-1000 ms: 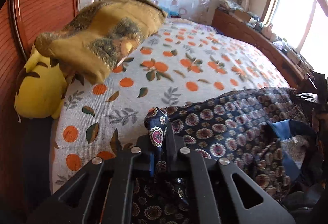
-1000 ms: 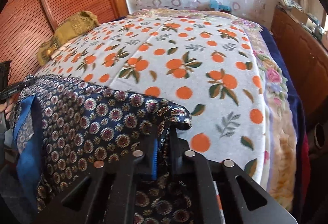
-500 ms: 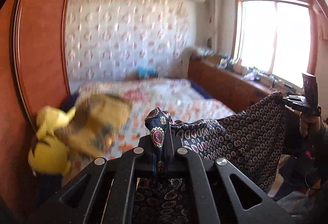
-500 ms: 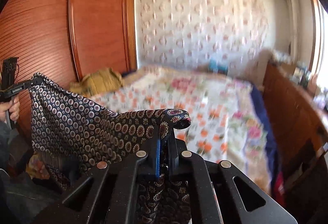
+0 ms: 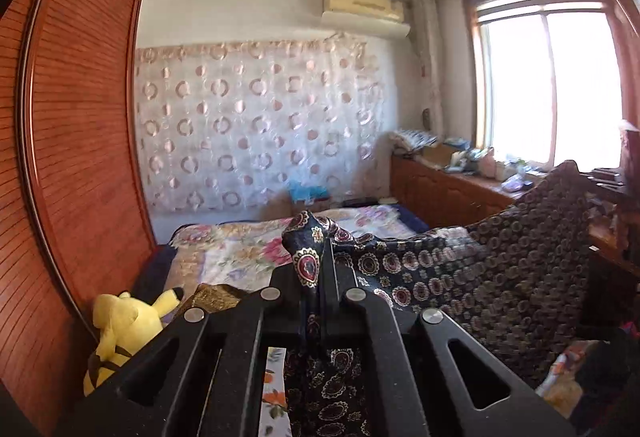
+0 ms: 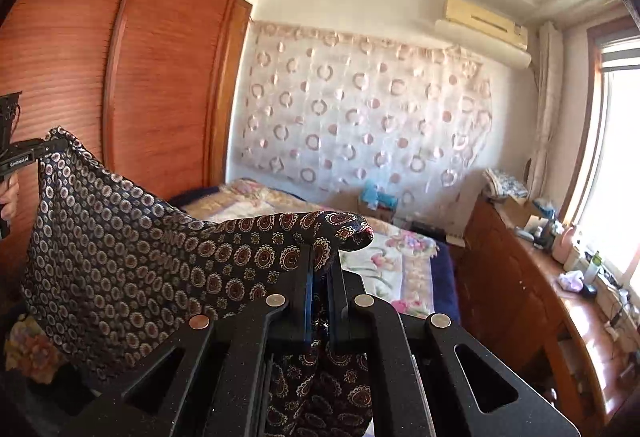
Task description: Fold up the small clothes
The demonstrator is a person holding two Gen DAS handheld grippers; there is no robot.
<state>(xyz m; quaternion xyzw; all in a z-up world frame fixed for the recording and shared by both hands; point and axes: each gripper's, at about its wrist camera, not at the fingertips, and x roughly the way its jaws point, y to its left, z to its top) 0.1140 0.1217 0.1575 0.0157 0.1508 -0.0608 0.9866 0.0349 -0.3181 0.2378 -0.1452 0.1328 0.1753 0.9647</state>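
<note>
The left gripper (image 5: 322,269) has its fingers pressed together on one corner of a dark navy patterned garment (image 5: 460,277), a tuft of cloth poking up above the fingertips. The right gripper (image 6: 322,269) is clamped the same way on the opposite corner, with the cloth bunched over its tip. Between the 2 grippers the garment hangs spread in the air above the near end of the bed (image 5: 240,249), its top edge sagging in the middle and its lower part drooping below both tools. In the right wrist view a hand (image 6: 9,197) grips the handle of the left tool at the far left. A yellow plush toy (image 5: 120,325) sits beside the wooden wardrobe (image 5: 80,157), next to a mustard cushion (image 5: 216,297) on the bed.
</note>
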